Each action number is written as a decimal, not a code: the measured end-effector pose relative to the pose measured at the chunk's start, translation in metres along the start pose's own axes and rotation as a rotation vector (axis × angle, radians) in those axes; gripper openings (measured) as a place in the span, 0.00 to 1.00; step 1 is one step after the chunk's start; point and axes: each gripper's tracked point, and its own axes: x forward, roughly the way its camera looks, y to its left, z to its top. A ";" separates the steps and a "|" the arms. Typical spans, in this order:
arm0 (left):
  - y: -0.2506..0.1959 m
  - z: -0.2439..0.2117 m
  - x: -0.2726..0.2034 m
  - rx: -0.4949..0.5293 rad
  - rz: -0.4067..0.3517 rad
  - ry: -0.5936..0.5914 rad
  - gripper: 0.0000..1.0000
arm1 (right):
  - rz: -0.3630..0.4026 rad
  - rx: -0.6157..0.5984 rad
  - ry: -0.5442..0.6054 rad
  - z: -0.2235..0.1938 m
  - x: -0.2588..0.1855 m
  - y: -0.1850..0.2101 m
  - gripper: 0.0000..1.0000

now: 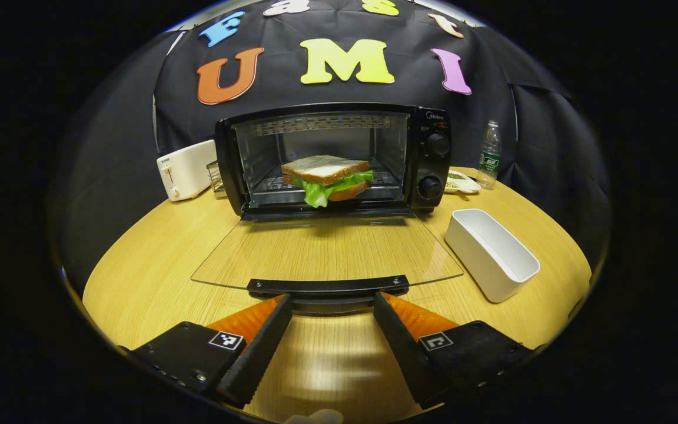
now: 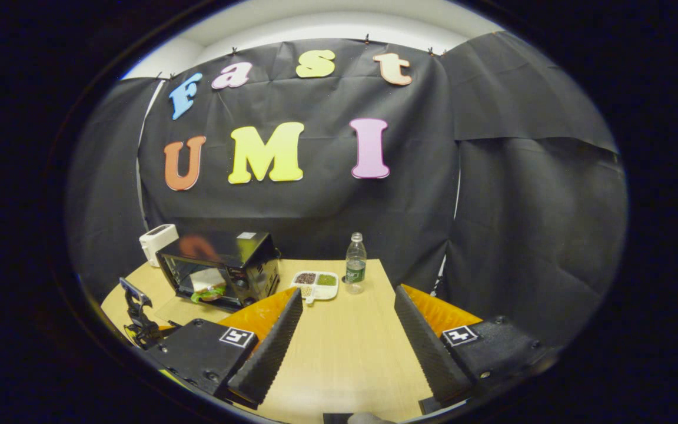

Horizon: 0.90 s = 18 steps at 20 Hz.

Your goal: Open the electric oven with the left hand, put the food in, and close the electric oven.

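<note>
The oven (image 1: 327,159) stands on the counter (image 1: 156,265) with its door (image 1: 327,250) down flat; the sandwich (image 1: 327,179) lies on the rack inside. Left claw (image 1: 332,306) gapes empty just before the door handle (image 1: 327,287); right claw (image 2: 348,306) hangs open, empty.

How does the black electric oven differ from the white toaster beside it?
The black electric oven is large and boxy, while the white toaster is smaller and lower. The oven's glass door lies folded open with a lettuce sandwich on its rack; nothing shows in the toaster. Both stand on the round wooden table against the black cloth wall.
</note>
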 end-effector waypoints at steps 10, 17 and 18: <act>0.001 0.047 -0.018 0.013 -0.002 -0.054 0.92 | 0.025 0.008 -0.027 0.019 0.002 0.011 0.90; 0.003 0.114 -0.019 0.048 0.018 -0.151 0.96 | 0.027 0.020 -0.055 0.038 0.005 0.008 0.90; 0.003 0.124 -0.018 0.064 0.022 -0.170 0.96 | 0.024 0.022 -0.057 0.041 0.006 0.007 0.90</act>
